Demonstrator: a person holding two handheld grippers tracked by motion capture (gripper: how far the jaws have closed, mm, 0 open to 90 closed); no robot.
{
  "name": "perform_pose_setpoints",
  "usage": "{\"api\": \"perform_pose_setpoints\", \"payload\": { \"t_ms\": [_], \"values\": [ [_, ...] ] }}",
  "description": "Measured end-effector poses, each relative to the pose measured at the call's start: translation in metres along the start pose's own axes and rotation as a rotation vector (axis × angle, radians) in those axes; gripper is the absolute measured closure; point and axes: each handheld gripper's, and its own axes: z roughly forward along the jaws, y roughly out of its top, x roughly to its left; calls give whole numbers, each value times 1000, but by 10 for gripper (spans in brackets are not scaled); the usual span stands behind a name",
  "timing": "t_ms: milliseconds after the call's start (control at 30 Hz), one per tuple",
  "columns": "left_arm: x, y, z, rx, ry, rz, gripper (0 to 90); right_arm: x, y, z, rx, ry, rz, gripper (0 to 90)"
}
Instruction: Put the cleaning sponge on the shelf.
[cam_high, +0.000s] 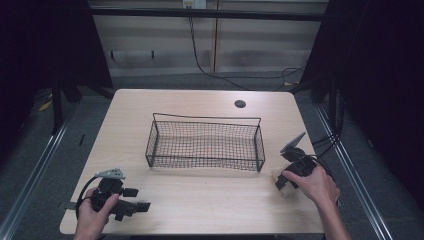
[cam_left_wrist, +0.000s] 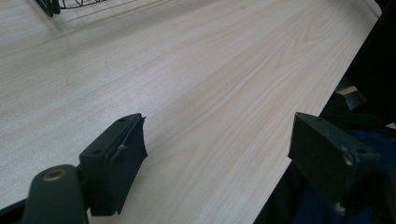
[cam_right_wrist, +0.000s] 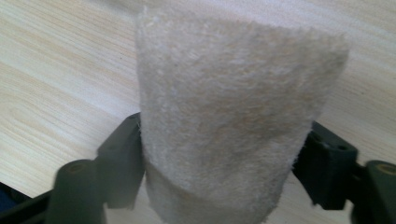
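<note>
Right hand-held gripper (cam_high: 283, 184) pinches one beige towel roll (cam_right_wrist: 233, 126) near the table (cam_high: 200, 200) right edge. Left hand-held gripper (cam_left_wrist: 215, 158) spread (front-left corner); one wire basket (cam_high: 205, 142) mid-table.

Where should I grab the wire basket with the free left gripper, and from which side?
Take the basket by its near-left top rim, coming from above with the open left gripper. The thin wire fits between the jaws. The mesh walls stand upright and the top is open, so one jaw can drop inside.

I'm working in a lab recording bay: black curtains (cam_high: 385, 75) flank my pale worktop (cam_high: 200, 200), floor rails (cam_high: 30, 175), trailing wall cable (cam_high: 200, 55).
</note>
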Motion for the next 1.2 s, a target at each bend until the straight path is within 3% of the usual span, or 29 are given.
{"api": "perform_pose_setpoints", "payload": {
  "t_ms": [1200],
  "values": [
    [0,0,0,2,-1,1,184,5,-2,-14,14,30,-12,284]
  ]
}}
